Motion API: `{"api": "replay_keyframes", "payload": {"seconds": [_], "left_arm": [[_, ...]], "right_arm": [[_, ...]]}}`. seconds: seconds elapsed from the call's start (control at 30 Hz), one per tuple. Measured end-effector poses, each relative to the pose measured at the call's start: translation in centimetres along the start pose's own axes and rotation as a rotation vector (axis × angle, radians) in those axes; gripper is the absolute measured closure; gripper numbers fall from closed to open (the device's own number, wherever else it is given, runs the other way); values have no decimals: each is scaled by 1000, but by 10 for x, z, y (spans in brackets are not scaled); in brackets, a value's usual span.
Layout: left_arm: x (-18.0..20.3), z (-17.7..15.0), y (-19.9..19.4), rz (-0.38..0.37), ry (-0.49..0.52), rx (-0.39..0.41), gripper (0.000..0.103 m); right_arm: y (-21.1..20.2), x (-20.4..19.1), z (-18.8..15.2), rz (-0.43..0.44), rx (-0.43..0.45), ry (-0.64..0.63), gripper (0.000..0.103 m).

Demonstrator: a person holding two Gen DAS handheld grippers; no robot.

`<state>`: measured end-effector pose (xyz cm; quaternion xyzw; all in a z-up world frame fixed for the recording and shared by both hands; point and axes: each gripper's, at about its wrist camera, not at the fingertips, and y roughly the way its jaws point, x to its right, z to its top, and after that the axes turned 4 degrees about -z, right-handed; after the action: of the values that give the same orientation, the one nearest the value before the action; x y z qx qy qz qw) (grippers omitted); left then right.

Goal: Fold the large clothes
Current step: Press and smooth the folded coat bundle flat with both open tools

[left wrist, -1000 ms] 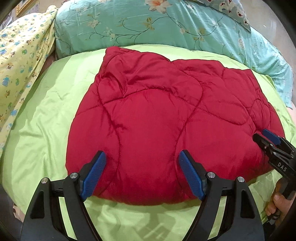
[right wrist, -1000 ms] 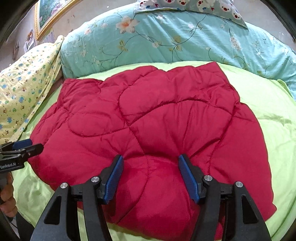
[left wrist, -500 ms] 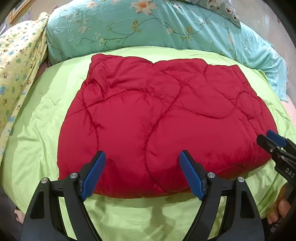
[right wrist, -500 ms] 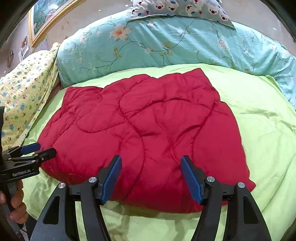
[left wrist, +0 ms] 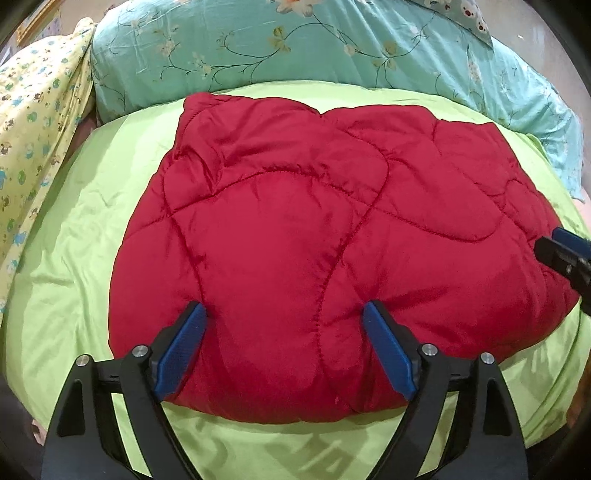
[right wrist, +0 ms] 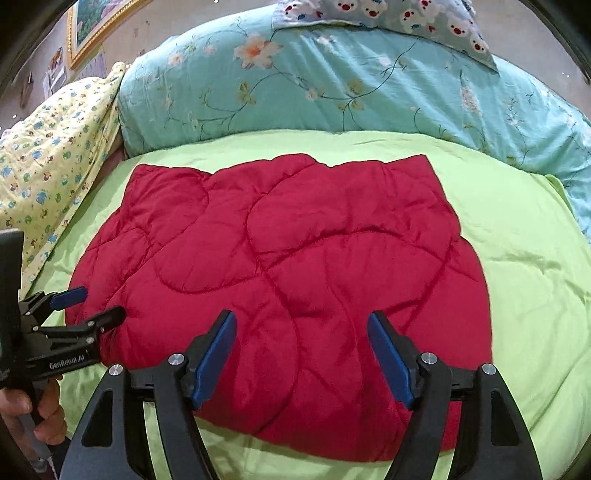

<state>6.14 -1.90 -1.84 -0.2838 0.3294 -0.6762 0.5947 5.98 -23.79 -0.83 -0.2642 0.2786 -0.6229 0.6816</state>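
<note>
A folded red quilted garment (left wrist: pixel 325 240) lies on the lime green bed cover (left wrist: pixel 92 236); it also shows in the right wrist view (right wrist: pixel 314 266). My left gripper (left wrist: pixel 284 328) is open, its blue pads pressing down on the garment's near left part. In the right wrist view the left gripper (right wrist: pixel 88 306) is at the garment's left edge. My right gripper (right wrist: pixel 301 339) is open over the garment's near edge, and shows at the right rim of the left wrist view (left wrist: pixel 557 243).
A teal floral duvet (right wrist: pixel 332 85) lies piled along the far side of the bed. A yellow patterned blanket (right wrist: pixel 51 166) lies at the left. A bear-print pillow (right wrist: pixel 388 14) sits on the duvet. A framed picture (right wrist: pixel 96 26) hangs on the wall.
Both grippers have moved forward over the garment's near edge after having pulled back. The left pads now press into the fabric. Both stay open.
</note>
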Motion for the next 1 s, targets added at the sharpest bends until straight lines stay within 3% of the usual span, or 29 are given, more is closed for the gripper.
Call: {"api": "replay_keyframes", "payload": {"seconds": [0.27, 0.47, 0.6, 0.87, 1.0], "left_arm": [[-6, 0, 8, 13, -9, -3, 0], [-13, 15, 2, -20, -39, 5, 0], [-19, 29, 18, -14, -45, -16, 0], [-19, 28, 34, -14, -20, -18, 0], [-19, 27, 37, -8, -13, -18, 0]], "right_arm": [[31, 4, -7, -3, -61, -7, 23], [32, 8, -1, 1, -68, 8, 23], [35, 16, 0, -24, -71, 8, 23], [52, 22, -9, 6, -66, 16, 22], [38, 21, -5, -8, -61, 35, 24]]}}
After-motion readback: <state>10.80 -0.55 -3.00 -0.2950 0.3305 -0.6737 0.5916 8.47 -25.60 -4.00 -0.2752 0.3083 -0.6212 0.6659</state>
